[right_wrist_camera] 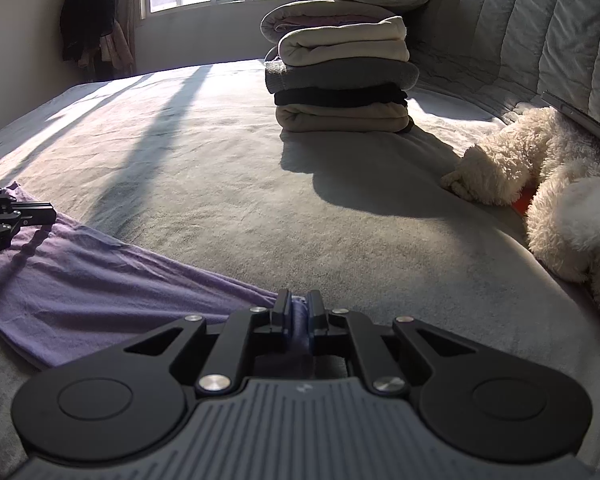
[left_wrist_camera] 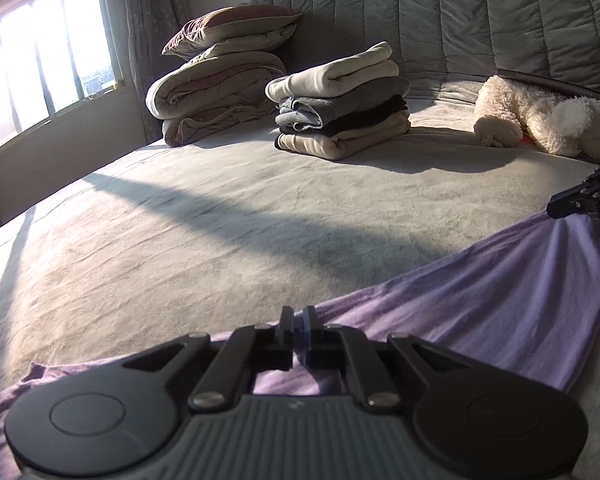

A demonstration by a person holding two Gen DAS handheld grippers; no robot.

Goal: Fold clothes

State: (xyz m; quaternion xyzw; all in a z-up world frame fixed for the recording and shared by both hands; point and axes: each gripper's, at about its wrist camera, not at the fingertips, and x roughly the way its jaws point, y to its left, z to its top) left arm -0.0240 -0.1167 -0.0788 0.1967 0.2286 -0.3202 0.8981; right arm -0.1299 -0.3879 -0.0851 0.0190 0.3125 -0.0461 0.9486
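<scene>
Left gripper (left_wrist_camera: 298, 322): jaws closed to a sliver, purple cloth pinched between them. Right gripper (right_wrist_camera: 299, 312): likewise nearly shut, a bunched fold of the same purple garment (left_wrist_camera: 480, 280) caught between the pads. Garment lies low across the near edge of the bed (left_wrist_camera: 220, 220), its far hem drawn fairly straight between the two grips, the rest spread toward the person.

Judgement: a two-point hold on one hem, mid-fold or mid-spread; cannot tell which. To do it well: keep both grips level and the hem taut, move the two together, lay cloth down flat before letting go, watch for creases near the right pinch.

Beyond, toward the headboard: stack of folded clothes (left_wrist_camera: 340, 100), bedding pile (left_wrist_camera: 216, 96), plush toy (right_wrist_camera: 540, 188).
</scene>
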